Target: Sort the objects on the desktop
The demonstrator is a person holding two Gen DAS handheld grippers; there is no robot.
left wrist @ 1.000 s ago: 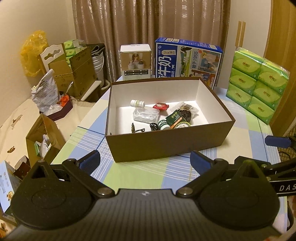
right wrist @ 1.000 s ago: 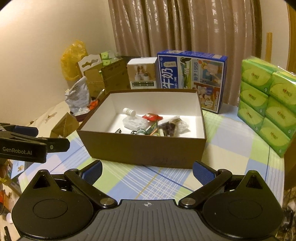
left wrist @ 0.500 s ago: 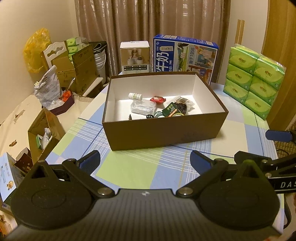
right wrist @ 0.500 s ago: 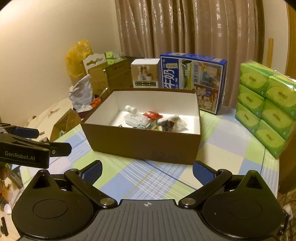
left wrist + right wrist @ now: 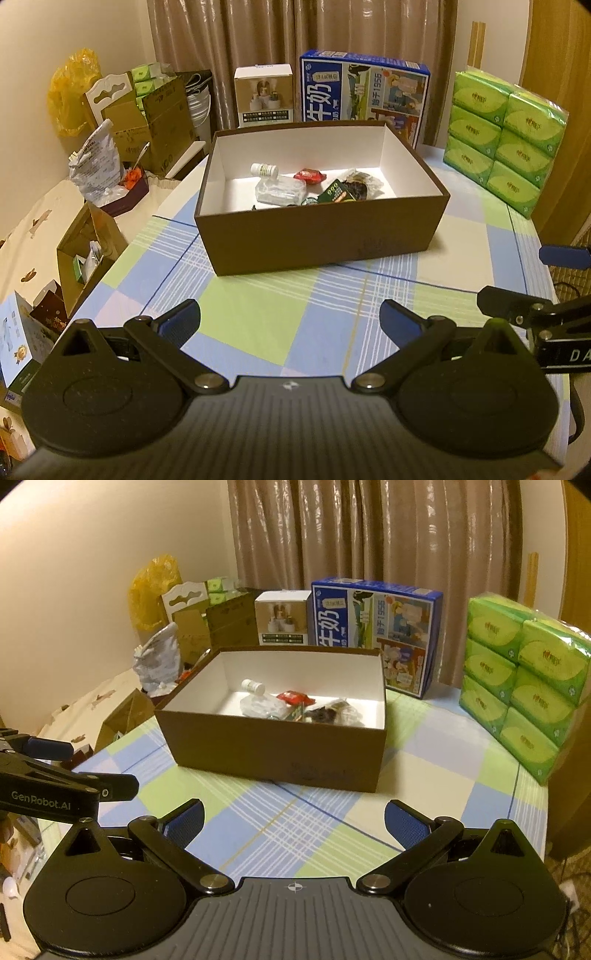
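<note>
A checked blue, green and white tablecloth point(image 5: 295, 317) carries an open brown cardboard box with a white inside point(image 5: 321, 236), well beyond both grippers. The left gripper point(image 5: 290, 319) and right gripper point(image 5: 293, 821) hover near the cloth's near edge, fingers spread apart, empty. Inside the box lie a clear plastic pouch point(image 5: 280, 190), a white capped bottle point(image 5: 264, 170) and a red wrapped packet point(image 5: 309, 175).

A lived-in home room was shown: a checked tablecloth point(image 5: 280, 317) was spread under a brown box point(image 5: 321, 236), behind which closed curtains point(image 5: 388, 531), a milk carton case point(image 5: 364, 96) and stacked tissue packs point(image 5: 524, 679) were kept.
</note>
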